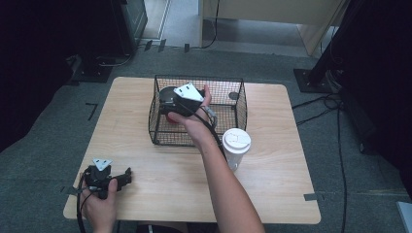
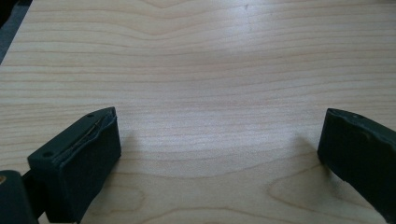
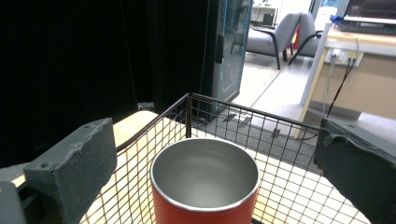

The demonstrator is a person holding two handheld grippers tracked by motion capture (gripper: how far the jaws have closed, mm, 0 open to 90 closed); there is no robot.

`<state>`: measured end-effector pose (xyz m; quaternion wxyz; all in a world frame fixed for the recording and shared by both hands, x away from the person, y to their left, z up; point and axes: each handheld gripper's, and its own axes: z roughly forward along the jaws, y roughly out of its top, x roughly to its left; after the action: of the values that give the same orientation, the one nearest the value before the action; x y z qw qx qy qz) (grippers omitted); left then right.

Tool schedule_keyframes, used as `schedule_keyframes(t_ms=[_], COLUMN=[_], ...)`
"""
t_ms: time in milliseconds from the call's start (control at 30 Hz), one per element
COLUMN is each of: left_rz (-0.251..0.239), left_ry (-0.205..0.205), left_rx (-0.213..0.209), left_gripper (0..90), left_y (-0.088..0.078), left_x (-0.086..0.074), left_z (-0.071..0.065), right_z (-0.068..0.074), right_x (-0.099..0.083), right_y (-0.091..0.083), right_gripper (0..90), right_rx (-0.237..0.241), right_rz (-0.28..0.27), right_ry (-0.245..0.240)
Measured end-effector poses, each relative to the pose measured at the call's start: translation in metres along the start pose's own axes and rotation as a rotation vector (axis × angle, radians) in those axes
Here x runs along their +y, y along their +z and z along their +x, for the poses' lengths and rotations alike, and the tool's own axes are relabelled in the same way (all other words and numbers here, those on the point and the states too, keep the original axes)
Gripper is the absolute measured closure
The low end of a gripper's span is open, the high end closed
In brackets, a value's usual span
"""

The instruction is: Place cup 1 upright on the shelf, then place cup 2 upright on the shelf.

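High view first: the right gripper (image 1: 171, 108) is held over the left part of the black wire basket (image 1: 238, 114), which stands toward the far side of the pale wooden surface (image 1: 272, 184), and a bit of red from the cup (image 1: 173, 119) peeks out just under the gripper's body, inside the basket. A white paper cup with a lid (image 1: 236, 145) stands on the surface just outside the basket's near right corner, close beside the person's right forearm. The left gripper (image 1: 127, 175) rests down at the near left corner of the surface in the person's left hand (image 1: 99, 206), well apart from the basket, its jaws pointing toward the right. In the left gripper view the left gripper (image 2: 219, 140) has its jaws spread wide, with nothing but bare wood grain of the surface (image 2: 210, 60) between and ahead of them. In the right gripper view the right gripper (image 3: 215, 158) has its jaws standing wide apart, one on each side of the red cup (image 3: 204, 186), not touching it; the cup stands upright between and slightly below the jaw tips, its steel-coloured inside open and empty. The basket's wire wall (image 3: 261, 126) rises just beyond the cup, ahead of the jaws, with a dark cabinet and an office floor farther off.
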<state>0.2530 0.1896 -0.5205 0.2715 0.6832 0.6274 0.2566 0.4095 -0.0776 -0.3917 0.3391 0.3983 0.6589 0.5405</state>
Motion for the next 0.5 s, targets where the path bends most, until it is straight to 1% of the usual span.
schedule_keyframes(t_ms=[167,267,333,500], left_rz=[-0.001,-0.001,-0.001,-0.001], left_ry=[-0.001,-0.003,-0.002,-0.002], left_rx=[0.000,-0.001,0.000,-0.001], left_gripper=[0.1,0.1,0.1,0.1], left_y=[0.000,0.000,0.000,0.000], left_x=[0.000,0.000,0.000,0.000], left_z=[0.000,0.000,0.000,0.000], right_z=[0.006,0.008,0.012,0.018], right_x=[0.004,0.007,0.009,0.012], right_y=[-0.010,-0.015,-0.021,-0.029], right_gripper=[0.0,0.0,0.0,0.0], right_rx=[-0.011,-0.011,-0.010,-0.010], right_rz=[-0.007,-0.027,-0.040,-0.039], right_ry=[0.007,0.000,0.005,-0.003])
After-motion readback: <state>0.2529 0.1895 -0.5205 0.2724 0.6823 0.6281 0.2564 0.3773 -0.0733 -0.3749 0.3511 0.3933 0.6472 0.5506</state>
